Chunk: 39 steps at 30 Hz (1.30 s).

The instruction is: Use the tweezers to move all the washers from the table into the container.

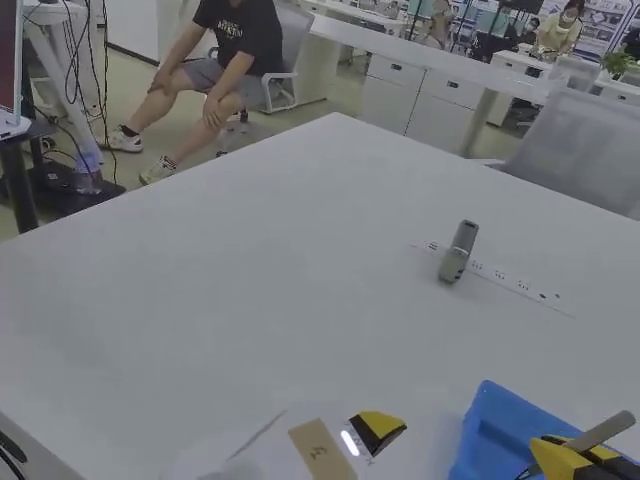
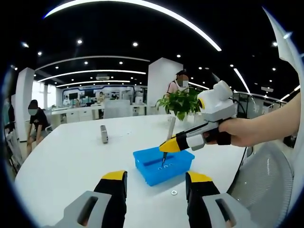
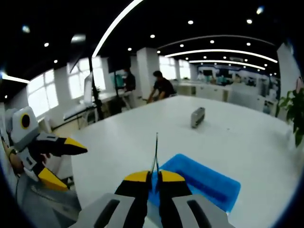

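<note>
Right hand-held gripper (image 3: 156, 176) is pinched tight on the tweezers (image 3: 156, 149), long axis steeply down, tips over the blue container (image 3: 209, 185). Left hand-held gripper (image 2: 156, 176) is spread wide, holding nothing. One washer (image 2: 174, 192) lies on the table (image 2: 71, 156), just outside the container's near wall, between it and the left jaws. The tweezers, I'd say, need to cross that wall toward the near side.

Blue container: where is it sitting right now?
In the left gripper view the blue container sits on the white table just beyond the left gripper, beneath the tweezers held by the right gripper, with one washer lying loose before it.
</note>
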{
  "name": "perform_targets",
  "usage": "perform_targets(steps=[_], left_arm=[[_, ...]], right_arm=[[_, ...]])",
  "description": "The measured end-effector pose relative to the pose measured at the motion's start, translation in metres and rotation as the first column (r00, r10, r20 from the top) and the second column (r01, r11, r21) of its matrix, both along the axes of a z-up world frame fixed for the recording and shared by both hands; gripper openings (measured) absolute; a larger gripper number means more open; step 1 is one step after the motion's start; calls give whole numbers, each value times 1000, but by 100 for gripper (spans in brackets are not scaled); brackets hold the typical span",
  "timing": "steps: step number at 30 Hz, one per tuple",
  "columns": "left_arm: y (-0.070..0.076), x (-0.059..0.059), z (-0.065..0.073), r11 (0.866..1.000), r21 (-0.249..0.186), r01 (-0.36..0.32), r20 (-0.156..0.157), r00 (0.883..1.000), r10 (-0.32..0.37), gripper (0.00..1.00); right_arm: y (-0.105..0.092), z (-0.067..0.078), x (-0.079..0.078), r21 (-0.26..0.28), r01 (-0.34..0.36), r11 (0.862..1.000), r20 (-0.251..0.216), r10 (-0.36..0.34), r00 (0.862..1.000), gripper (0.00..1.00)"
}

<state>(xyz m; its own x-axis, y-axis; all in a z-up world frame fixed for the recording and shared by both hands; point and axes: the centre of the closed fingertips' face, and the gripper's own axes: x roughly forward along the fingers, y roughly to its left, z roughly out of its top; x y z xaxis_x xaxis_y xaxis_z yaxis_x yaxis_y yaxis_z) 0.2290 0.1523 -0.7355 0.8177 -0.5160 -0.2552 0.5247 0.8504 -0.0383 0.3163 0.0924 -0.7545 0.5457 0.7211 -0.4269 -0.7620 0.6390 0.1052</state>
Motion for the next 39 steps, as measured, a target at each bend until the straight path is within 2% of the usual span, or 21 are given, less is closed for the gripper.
perform_targets(steps=[6, 9, 18, 24, 28, 29, 35, 37, 38, 39], left_arm=[[-1, 0, -1, 1000, 0, 4, -2, 1000, -4, 48], [-1, 0, -1, 1000, -2, 5, -4, 1000, -5, 47], [-1, -1, -2, 1000, 0, 9, -9, 1000, -9, 47], [-2, -2, -3, 1000, 2, 16, -13, 1000, -16, 44], [-2, -2, -4, 1000, 4, 16, -15, 1000, -16, 44], [-2, -1, -4, 1000, 5, 16, -16, 1000, -16, 44], [-2, -2, -4, 1000, 8, 19, -18, 1000, -19, 44], [-2, -2, -5, 1000, 10, 19, -19, 1000, -19, 44], [-3, -2, -5, 1000, 11, 19, -19, 1000, -19, 44], [-3, -2, -5, 1000, 11, 20, -20, 1000, -20, 44]], right_arm=[[3, -4, -15, 11, -37, 999, -13, 37, 999, 4], [1, -15, -21, -18, -46, 999, -32, 46, 998, 4], [-2, -49, -31, -54, -65, 996, -101, 59, 993, 4], [0, -61, -37, -86, -87, 992, -118, 76, 990, 4], [1, -65, -41, -122, -108, 987, -113, 95, 989, 4], [0, -67, -42, -150, -122, 981, -103, 107, 989, 4], [5, -66, -44, -173, -159, 972, -69, 149, 986, 4], [4, -66, -45, -174, -161, 971, -67, 152, 986, 4], [1, -71, -46, -195, -165, 967, -82, 152, 985, 4], [3, -68, -45, -179, -168, 969, -60, 160, 985, 4]])
